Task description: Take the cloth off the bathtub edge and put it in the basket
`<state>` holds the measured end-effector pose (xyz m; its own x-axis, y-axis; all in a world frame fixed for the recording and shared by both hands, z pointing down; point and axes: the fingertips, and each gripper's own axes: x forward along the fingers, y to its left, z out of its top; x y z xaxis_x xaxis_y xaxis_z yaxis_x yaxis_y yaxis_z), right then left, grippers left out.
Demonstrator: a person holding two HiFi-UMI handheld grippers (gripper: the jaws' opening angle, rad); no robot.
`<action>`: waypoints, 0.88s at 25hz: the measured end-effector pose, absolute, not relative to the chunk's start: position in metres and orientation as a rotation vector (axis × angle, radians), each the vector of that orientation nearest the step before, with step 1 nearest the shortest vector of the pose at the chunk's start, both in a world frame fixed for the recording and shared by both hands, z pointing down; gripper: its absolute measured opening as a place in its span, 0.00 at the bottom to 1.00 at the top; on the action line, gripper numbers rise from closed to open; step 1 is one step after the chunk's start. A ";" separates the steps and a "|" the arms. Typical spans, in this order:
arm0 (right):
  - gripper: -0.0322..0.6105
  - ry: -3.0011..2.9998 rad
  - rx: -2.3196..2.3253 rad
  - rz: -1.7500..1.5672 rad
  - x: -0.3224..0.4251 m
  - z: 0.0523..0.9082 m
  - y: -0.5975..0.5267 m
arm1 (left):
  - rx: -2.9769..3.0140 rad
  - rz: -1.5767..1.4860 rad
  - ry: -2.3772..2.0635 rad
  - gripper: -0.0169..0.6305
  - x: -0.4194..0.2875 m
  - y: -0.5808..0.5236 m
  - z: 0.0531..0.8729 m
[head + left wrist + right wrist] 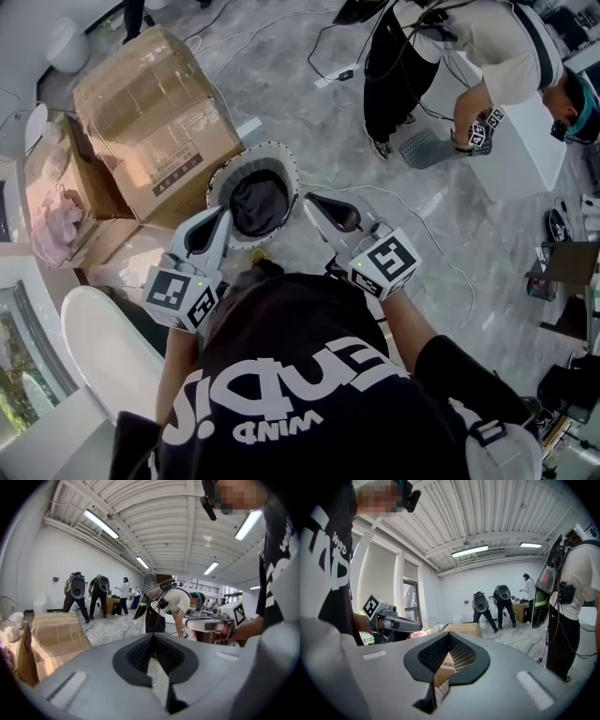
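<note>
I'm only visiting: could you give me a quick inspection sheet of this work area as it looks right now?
Surface: grey marble floor.
Job's things: dark cloth lies inside the basket; no cloth seen on the bathtub edge.
Clutter: boxes left of the basket, pink fabric in one.
Grippers: left gripper and right gripper both shut, empty, pointing toward the basket.
Cables: cables lie loose on the floor.
Surroundings: another person bends over nearby.
</note>
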<state>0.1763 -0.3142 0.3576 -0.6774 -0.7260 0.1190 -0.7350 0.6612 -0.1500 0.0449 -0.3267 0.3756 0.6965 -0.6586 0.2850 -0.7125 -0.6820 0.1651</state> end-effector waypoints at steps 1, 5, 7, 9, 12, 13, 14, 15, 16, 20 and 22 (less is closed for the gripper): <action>0.06 -2.816 1.236 0.286 0.176 0.357 -0.315 | 2.642 0.296 -1.089 0.02 0.045 -0.327 0.376; 0.06 -2.814 1.240 0.289 0.176 0.357 -0.316 | 2.626 0.298 -1.095 0.02 0.043 -0.325 0.380; 0.06 -2.815 1.239 0.295 0.176 0.359 -0.316 | 2.619 0.300 -1.097 0.02 0.042 -0.325 0.382; 0.06 -2.815 1.234 0.300 0.176 0.363 -0.315 | 2.612 0.302 -1.097 0.02 0.041 -0.324 0.386; 0.06 -2.812 1.227 0.301 0.174 0.364 -0.316 | 2.599 0.303 -1.097 0.02 0.040 -0.323 0.390; 0.06 -2.811 1.225 0.301 0.173 0.364 -0.316 | 2.597 0.304 -1.097 0.02 0.040 -0.323 0.391; 0.06 -2.811 1.222 0.302 0.172 0.364 -0.316 | 2.596 0.306 -1.095 0.02 0.040 -0.322 0.391; 0.06 -2.812 1.220 0.303 0.171 0.364 -0.315 | 2.594 0.306 -1.094 0.02 0.040 -0.322 0.392; 0.06 -2.816 1.219 0.305 0.170 0.365 -0.315 | 2.589 0.304 -1.093 0.02 0.039 -0.322 0.392; 0.06 -2.816 1.218 0.315 0.169 0.369 -0.317 | 2.554 0.287 -1.103 0.02 0.036 -0.325 0.395; 0.06 -2.813 1.217 0.320 0.168 0.371 -0.319 | 2.549 0.295 -1.104 0.02 0.035 -0.326 0.397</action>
